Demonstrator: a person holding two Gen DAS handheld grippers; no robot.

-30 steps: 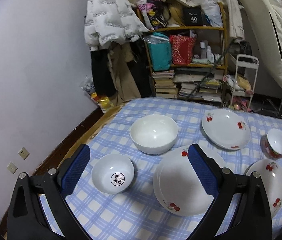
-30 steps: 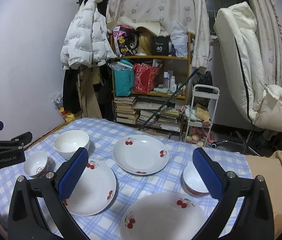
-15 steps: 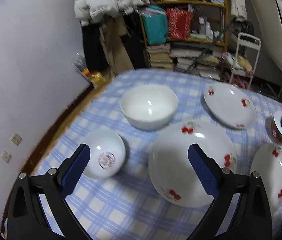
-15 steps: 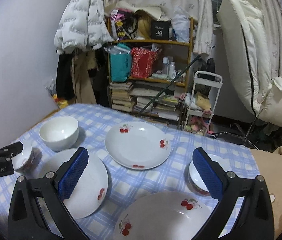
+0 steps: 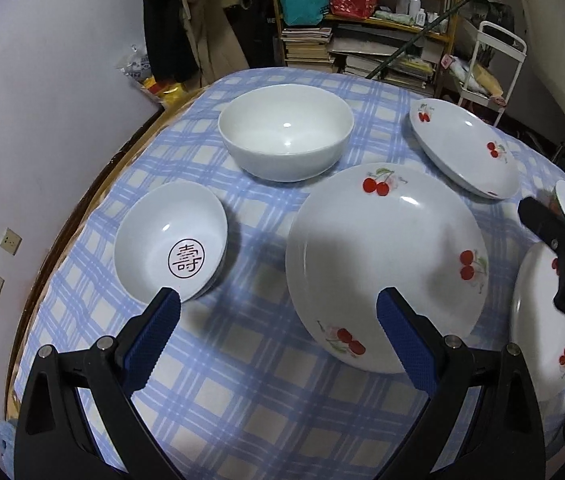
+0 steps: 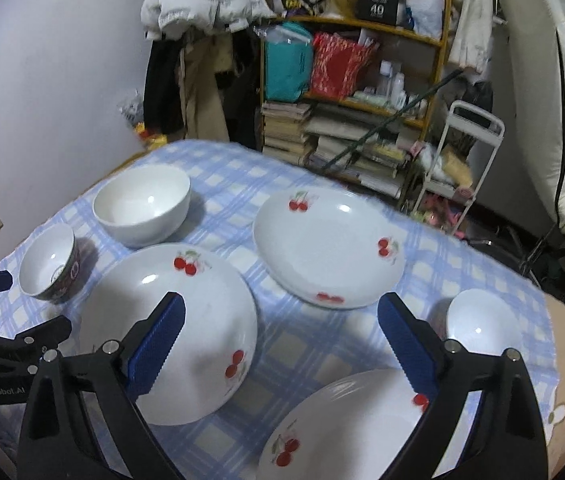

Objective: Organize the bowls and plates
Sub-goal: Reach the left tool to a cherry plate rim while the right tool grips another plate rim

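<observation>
On the blue checked tablecloth (image 5: pixel 242 392) stand three cherry-patterned plates and three bowls. My left gripper (image 5: pixel 278 332) is open, hovering low between a small bowl with a seal mark (image 5: pixel 170 246) and the middle cherry plate (image 5: pixel 386 264). A large white bowl (image 5: pixel 286 130) sits behind them, and a far cherry plate (image 5: pixel 462 146) at the back right. My right gripper (image 6: pixel 280 330) is open above the middle cherry plate (image 6: pixel 178 332), with the far plate (image 6: pixel 328 246), a near plate (image 6: pixel 346 428) and a small bowl (image 6: pixel 482 324) around it. Neither gripper holds anything.
A cluttered wooden shelf (image 6: pixel 362 92) with books and bags stands behind the table, next to a white trolley (image 6: pixel 462 152) and hanging coats (image 6: pixel 202 48). A white recliner (image 6: pixel 554 100) is at the right. The wall (image 5: pixel 42 100) runs close along the table's left edge.
Both grippers have dropped lower and tilted down toward the table, so the dishes look larger. The dishes have not moved and both grippers stay open.
</observation>
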